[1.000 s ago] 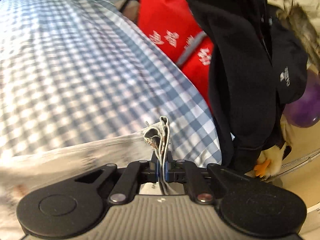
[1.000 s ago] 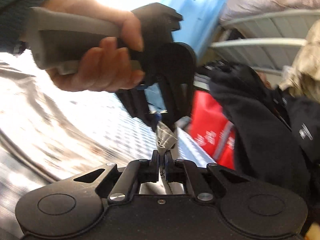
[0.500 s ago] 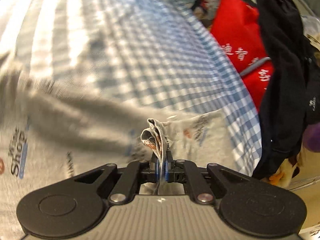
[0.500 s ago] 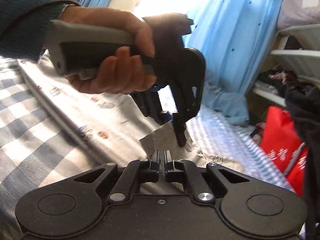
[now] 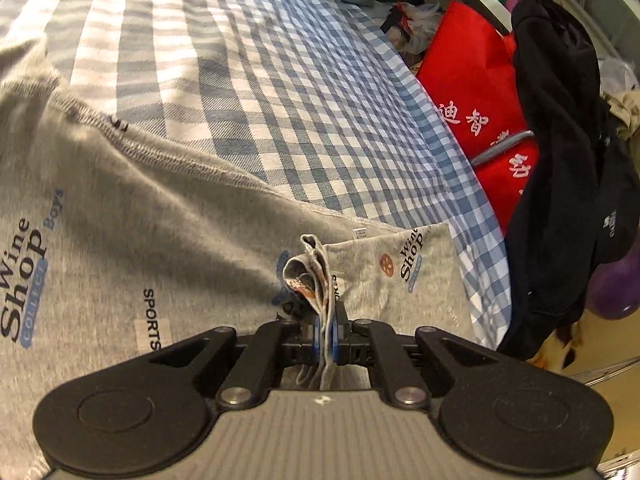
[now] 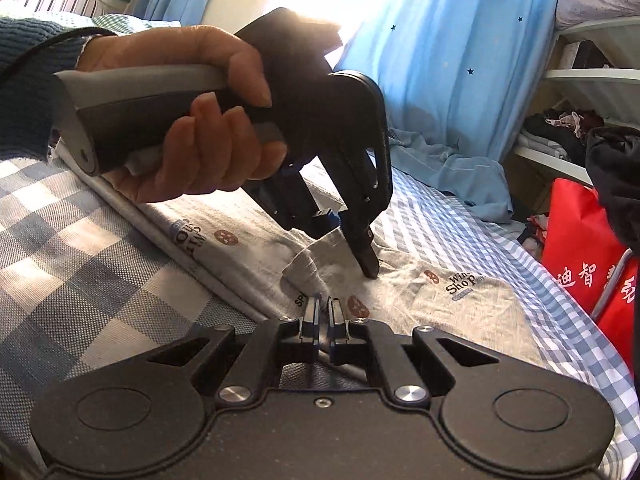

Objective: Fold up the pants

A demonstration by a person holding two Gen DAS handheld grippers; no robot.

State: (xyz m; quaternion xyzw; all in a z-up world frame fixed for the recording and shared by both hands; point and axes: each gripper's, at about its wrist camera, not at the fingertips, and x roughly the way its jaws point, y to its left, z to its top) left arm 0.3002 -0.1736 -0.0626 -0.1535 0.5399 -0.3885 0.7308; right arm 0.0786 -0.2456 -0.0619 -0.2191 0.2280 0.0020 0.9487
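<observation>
Grey printed pants (image 5: 120, 248) lie on a blue checked bed sheet (image 5: 248, 80). My left gripper (image 5: 327, 320) is shut on a bunched layered edge of the pants, held just above the fabric. In the right wrist view the pants (image 6: 460, 292) lie flat on the bed, and the left gripper (image 6: 344, 236) points down onto them, pinching a raised fold. My right gripper (image 6: 324, 308) has its jaws nearly together with a small gap; the grey fold sits just beyond its tips and I cannot tell whether it holds cloth.
A red bag (image 5: 476, 92) with white characters and a hanging black garment (image 5: 560, 168) stand at the bed's right edge. Blue curtains (image 6: 452, 48) hang behind the bed. White shelves (image 6: 580, 80) with clothes are at the right. A purple ball (image 5: 616, 288) lies on the floor.
Both grippers have come down from mid-air to the bed with the pants edge. The fabric now lies spread on the sheet. The right gripper's grip on the fold looks looser than before.
</observation>
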